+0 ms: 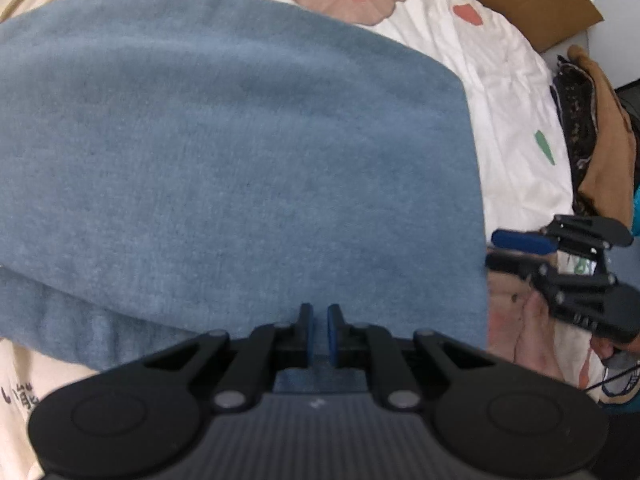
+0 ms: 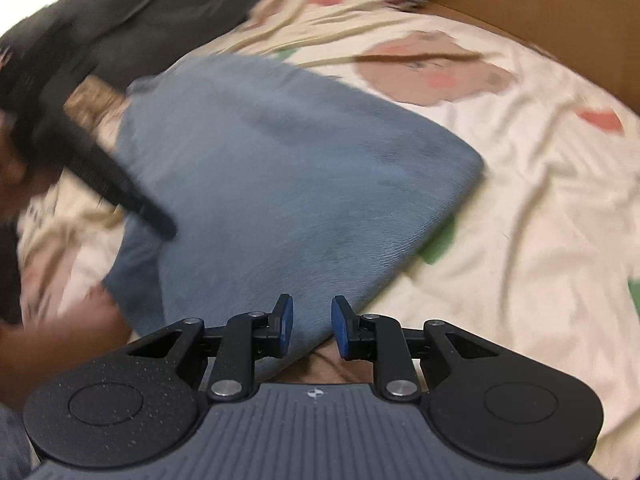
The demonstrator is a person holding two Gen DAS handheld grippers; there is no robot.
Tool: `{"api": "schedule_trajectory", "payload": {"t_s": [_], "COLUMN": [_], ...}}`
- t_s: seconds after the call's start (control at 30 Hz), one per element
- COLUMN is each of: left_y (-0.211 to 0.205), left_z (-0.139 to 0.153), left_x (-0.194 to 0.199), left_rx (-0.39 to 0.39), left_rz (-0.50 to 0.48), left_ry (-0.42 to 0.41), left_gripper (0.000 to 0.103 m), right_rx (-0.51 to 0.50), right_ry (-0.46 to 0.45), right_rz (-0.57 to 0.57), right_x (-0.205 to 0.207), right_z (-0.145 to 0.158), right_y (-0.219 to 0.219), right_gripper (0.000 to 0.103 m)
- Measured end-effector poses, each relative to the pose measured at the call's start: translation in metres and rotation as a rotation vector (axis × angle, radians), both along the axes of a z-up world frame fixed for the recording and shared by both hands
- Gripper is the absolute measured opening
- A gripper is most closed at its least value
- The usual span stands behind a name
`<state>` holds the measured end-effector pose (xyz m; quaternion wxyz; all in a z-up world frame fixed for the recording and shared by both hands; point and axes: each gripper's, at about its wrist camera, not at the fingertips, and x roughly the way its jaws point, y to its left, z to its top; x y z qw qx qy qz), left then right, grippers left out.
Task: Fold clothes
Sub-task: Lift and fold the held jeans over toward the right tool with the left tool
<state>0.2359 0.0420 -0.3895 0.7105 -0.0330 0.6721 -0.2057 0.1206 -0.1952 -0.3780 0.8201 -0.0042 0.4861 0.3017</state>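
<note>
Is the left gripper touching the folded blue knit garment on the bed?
Touching. In the left wrist view, the left gripper has its jaws nearly shut, pinching the near edge of the blue knit garment.

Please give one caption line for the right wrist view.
Right gripper poised open over the folded blue garment on a cartoon-print bedsheet.
</note>
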Motion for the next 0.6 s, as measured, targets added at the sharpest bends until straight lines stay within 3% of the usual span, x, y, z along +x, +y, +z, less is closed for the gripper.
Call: {"api": "schedule_trajectory", "payload": {"t_s": [0.2, 0.6], "left_y": [0.000, 0.001], "left_z": [-0.008, -0.011], "left_x": [0.001, 0.003], "left_rx": [0.007, 0.015], "left_rz": [-0.014, -0.024], "left_ry": [0.006, 0.027], "left_gripper": [0.008, 0.008], "right_rx": [0.067, 0.434], "right_ry": [0.095, 0.410], "right_rz": [-0.173, -0.483], "right_x": [0.018, 0.040], "right_z": [-0.015, -0.063], "right_y": [-0.020, -0.051], "right_gripper": [0.029, 0.030]}}
